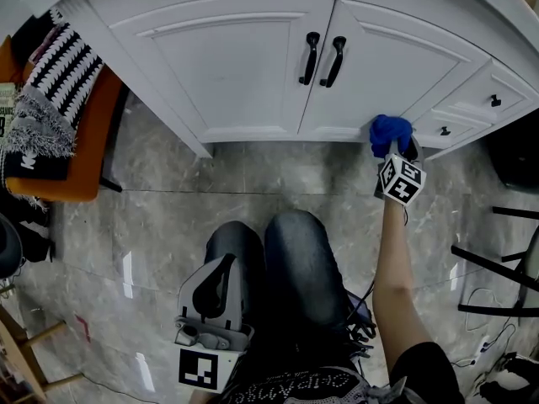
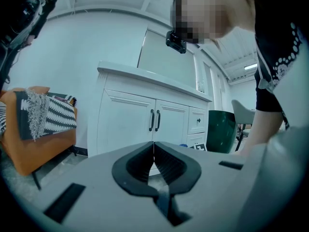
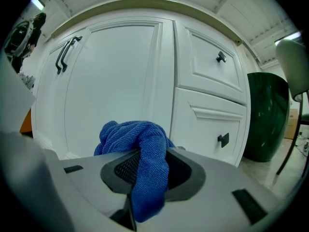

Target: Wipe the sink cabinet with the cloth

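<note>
1. The right hand-held gripper (image 3: 142,164) is clenched on a blue cloth (image 3: 139,141). It holds the cloth at 2 o'clock in the head view, by the lower edge of the white sink cabinet (image 1: 244,66) and beside the drawers. Whether the cloth touches the paint cannot be told.
2. The left hand-held gripper (image 2: 154,151) has its jaws pressed together on nothing, at 7 o'clock over the person's knee.
3. The cloth looks light, soft and limp, bunching into a loose wad ahead of the jaws. Pinched mid-bunch as here, that wad should serve as the wiping pad, though a hard drag could tug it free.
4. No brand or label is legible. The gripper cubes carry only square markers, and the print on the shirt hem is unreadable.
</note>
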A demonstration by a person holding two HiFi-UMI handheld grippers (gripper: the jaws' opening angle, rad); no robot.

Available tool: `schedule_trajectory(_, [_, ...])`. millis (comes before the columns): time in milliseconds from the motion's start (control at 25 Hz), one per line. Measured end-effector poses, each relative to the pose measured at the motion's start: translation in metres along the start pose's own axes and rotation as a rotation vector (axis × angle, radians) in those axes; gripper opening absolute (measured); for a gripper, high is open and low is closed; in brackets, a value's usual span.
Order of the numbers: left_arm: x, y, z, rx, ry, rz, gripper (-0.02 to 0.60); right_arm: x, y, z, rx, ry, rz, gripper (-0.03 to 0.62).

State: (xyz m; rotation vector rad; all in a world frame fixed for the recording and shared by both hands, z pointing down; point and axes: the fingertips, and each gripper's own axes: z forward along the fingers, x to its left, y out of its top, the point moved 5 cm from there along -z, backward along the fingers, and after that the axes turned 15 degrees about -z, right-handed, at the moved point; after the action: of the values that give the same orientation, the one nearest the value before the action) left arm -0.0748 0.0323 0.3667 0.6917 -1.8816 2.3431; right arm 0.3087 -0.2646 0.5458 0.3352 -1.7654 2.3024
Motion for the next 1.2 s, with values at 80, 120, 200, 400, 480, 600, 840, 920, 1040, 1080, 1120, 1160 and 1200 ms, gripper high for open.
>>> schedule_trajectory(80, [0.002, 0.0, -0.001, -0.001, 0.003, -0.004, 0.005, 0.001, 0.001, 0.001, 0.012, 0.002, -0.004, 0.13])
schedule_trajectory(120, [0.003, -0.001, -0.001, -0.002, 0.004, -0.006, 0.005, 0.002, 0.003, -0.001, 0.018, 0.001, -0.005, 0.13])
schedule_trajectory(200, [0.004, -0.001, -0.003, -0.005, 0.009, -0.01, 0.005, 0.006, 0.009, -0.01, 0.007, -0.002, 0.005, 0.13])
schedule_trajectory(400, [0.007, 0.001, -0.003, -0.014, 0.015, -0.02, 0.005, 0.05, 0.052, -0.059, -0.178, 0.101, -0.003, 0.13])
schedule_trajectory(480, [0.008, 0.002, -0.003, -0.02, 0.015, -0.022, 0.005, 0.077, 0.066, -0.072, -0.235, 0.167, -0.033, 0.13])
schedule_trajectory(600, [0.009, 0.002, -0.005, -0.021, 0.015, -0.024, 0.005, 0.114, 0.076, -0.08, -0.276, 0.253, -0.057, 0.13])
schedule_trajectory(840, [0.01, 0.0, -0.008, -0.026, 0.019, -0.024, 0.005, 0.169, 0.069, -0.072, -0.248, 0.385, -0.103, 0.13])
schedule_trajectory(920, [0.011, -0.001, -0.009, -0.024, 0.022, -0.024, 0.005, 0.183, 0.06, -0.066, -0.219, 0.428, -0.125, 0.13])
schedule_trajectory(1040, [0.011, -0.002, -0.01, -0.02, 0.024, -0.025, 0.005, 0.199, 0.046, -0.057, -0.174, 0.471, -0.163, 0.13])
schedule_trajectory(1080, [0.011, -0.002, -0.01, -0.02, 0.026, -0.025, 0.005, 0.203, 0.041, -0.054, -0.157, 0.478, -0.174, 0.13])
schedule_trajectory(1120, [0.011, -0.002, -0.011, -0.019, 0.027, -0.025, 0.005, 0.205, 0.035, -0.049, -0.139, 0.48, -0.181, 0.13])
schedule_trajectory(1160, [0.011, -0.002, -0.011, -0.018, 0.029, -0.023, 0.005, 0.207, 0.03, -0.045, -0.121, 0.477, -0.181, 0.13])
schedule_trajectory(1200, [0.011, -0.002, -0.011, -0.017, 0.03, -0.022, 0.005, 0.208, 0.026, -0.04, -0.107, 0.471, -0.176, 0.13])
